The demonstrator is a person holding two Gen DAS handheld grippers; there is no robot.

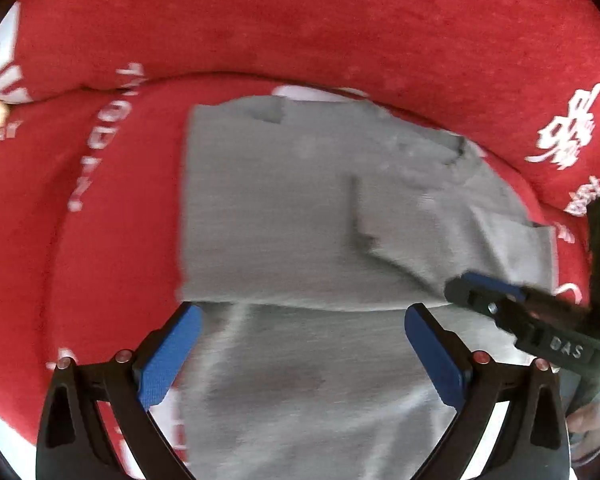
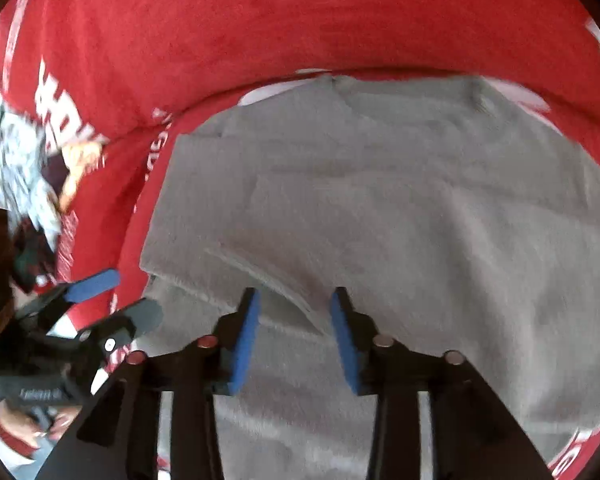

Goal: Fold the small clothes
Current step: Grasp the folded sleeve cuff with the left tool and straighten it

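The left gripper (image 1: 300,344) hovers over the grey garment (image 1: 300,208) on the red printed cover (image 1: 300,20), jaws wide and empty. The right gripper (image 2: 296,328) stands half open around a raised fold edge, contact unclear. Risk: the edge slips and the layers skew.

The left gripper (image 1: 300,316) has its jaws spread wide, its blue pads (image 1: 168,356) far apart and angled outward. The right gripper (image 2: 295,300) has its jaws parted more narrowly, its blue pads (image 2: 246,344) nearly parallel. In the left view the right gripper enters low from the right, just beside the left one's right finger. A bare hand (image 1: 588,420) shows behind it.
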